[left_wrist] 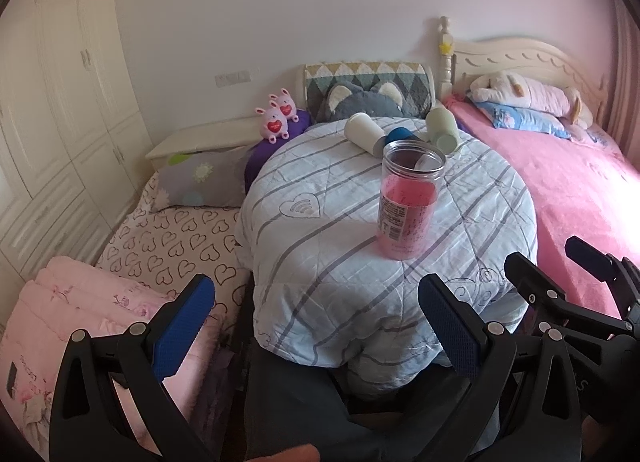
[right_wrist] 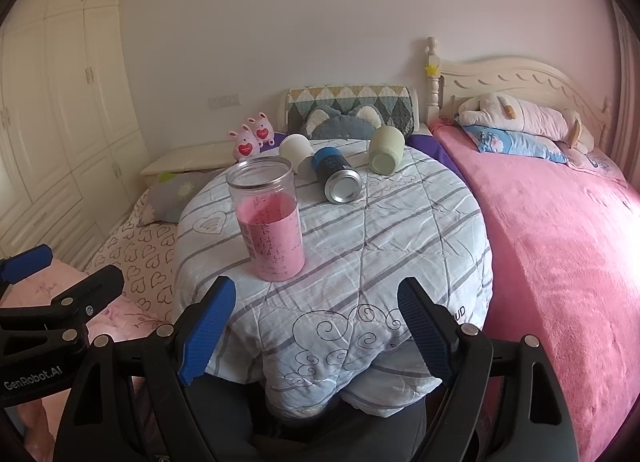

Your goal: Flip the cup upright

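Note:
Three cups lie on their sides at the far edge of a round table covered by a striped quilt [right_wrist: 360,246]: a white cup [right_wrist: 295,151], a blue cup with a metal base [right_wrist: 336,175] and a pale green cup [right_wrist: 385,149]. In the left wrist view they show as the white cup [left_wrist: 364,131], the blue cup [left_wrist: 400,135] partly hidden behind the jar, and the green cup [left_wrist: 442,127]. A clear jar with a pink label [right_wrist: 268,217] stands upright nearer me. My left gripper [left_wrist: 316,322] and right gripper [right_wrist: 316,326] are both open and empty at the table's near edge.
A bed with a heart-print sheet [right_wrist: 140,258] lies to the left and a pink-covered bed [right_wrist: 560,262] to the right. Pillows and plush toys [right_wrist: 252,137] sit behind the table. A folded pink blanket [left_wrist: 80,302] is at lower left.

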A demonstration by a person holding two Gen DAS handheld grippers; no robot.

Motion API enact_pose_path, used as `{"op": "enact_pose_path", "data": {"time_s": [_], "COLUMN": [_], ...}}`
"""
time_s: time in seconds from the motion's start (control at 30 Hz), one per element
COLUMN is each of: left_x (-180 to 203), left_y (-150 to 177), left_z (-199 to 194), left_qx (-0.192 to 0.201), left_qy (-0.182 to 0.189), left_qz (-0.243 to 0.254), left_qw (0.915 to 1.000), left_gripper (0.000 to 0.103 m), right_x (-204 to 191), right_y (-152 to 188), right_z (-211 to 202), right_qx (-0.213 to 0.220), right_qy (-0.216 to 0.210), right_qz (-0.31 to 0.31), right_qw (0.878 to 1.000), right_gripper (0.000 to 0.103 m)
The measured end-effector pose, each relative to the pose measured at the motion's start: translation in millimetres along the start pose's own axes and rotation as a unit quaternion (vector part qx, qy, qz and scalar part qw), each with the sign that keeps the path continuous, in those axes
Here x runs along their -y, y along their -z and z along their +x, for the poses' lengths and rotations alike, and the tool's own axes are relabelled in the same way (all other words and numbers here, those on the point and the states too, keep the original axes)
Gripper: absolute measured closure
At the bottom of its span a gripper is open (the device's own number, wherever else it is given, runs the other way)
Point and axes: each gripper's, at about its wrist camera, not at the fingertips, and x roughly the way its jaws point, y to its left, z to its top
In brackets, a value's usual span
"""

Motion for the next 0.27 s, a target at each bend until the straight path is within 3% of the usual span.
{"op": "enact_pose_path", "data": {"time_s": [0.27], "left_x": [-3.2], "left_y": [0.1], "left_z": [-0.9], "left_qx": [0.004], "left_qy": [0.004], "left_qz": [-0.006], "left_qw": [1.0000], "left_gripper": [0.000], "right_x": [2.2], "right_y": [-0.9], "right_z": [-0.6], "right_qx": [0.000], "right_qy": [0.002], "right_qz": [0.003], "right_qw": [1.000], "right_gripper": [0.019]}}
